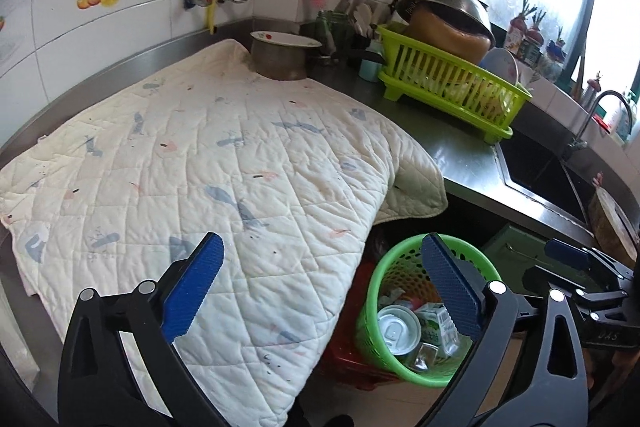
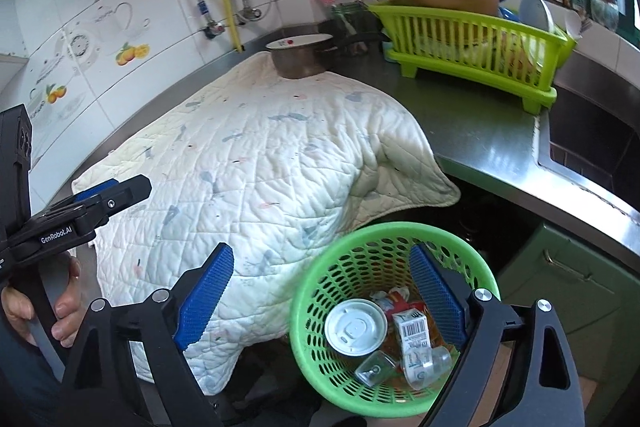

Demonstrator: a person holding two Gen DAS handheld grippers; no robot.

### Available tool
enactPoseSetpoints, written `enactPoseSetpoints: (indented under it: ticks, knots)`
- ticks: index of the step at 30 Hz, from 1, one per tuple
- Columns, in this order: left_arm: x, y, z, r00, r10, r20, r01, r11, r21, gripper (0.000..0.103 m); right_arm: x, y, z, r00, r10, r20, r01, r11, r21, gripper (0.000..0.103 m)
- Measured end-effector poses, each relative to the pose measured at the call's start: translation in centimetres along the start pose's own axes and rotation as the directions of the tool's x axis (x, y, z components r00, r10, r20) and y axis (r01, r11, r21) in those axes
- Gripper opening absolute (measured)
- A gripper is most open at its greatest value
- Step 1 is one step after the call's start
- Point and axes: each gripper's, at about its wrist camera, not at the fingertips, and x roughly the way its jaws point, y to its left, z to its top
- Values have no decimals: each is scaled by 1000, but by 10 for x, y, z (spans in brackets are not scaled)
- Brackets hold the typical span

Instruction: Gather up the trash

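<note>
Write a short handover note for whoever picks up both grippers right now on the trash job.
Left gripper: open, nothing between its fingers, over the quilt's edge.
Right gripper: open, empty, above the green basket.
The basket stands on the floor below the counter and holds a can, a small carton, a clear plastic cup and some wrappers.
Done: that trash is in the basket.
Left: no loose trash shows on the quilted cloth or the bare counter; check the areas out of view before finishing.

Left gripper (image 1: 322, 301) jaws wide, empty. Round green perforated plastic basket (image 1: 372, 303) at five o'clock holds a silver can (image 1: 398, 331). White quilted cloth (image 1: 208, 167) centre.
</note>
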Motion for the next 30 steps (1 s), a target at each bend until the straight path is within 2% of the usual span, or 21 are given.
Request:
enactPoseSetpoints:
  ticks: [7,15,21,30]
  knots:
    - [-29,19,2,993,103,63,-100,994,-47,98,-7,25,7,999,23,41,-21,998,-53,88]
    - [-44,28,1,977,192,88,-187,980,-61,98,-9,39,18,997,39,66,-33,996,-89,89]
    - [-54,32,4,973,203,113,-197,979,-59,98,-8,42,26,996,40,73,-33,994,-104,89]
    - [-60,21,10,953,260,156,-261,965,-16,98,-13,41,33,993,44,109,-35,996,-81,89]
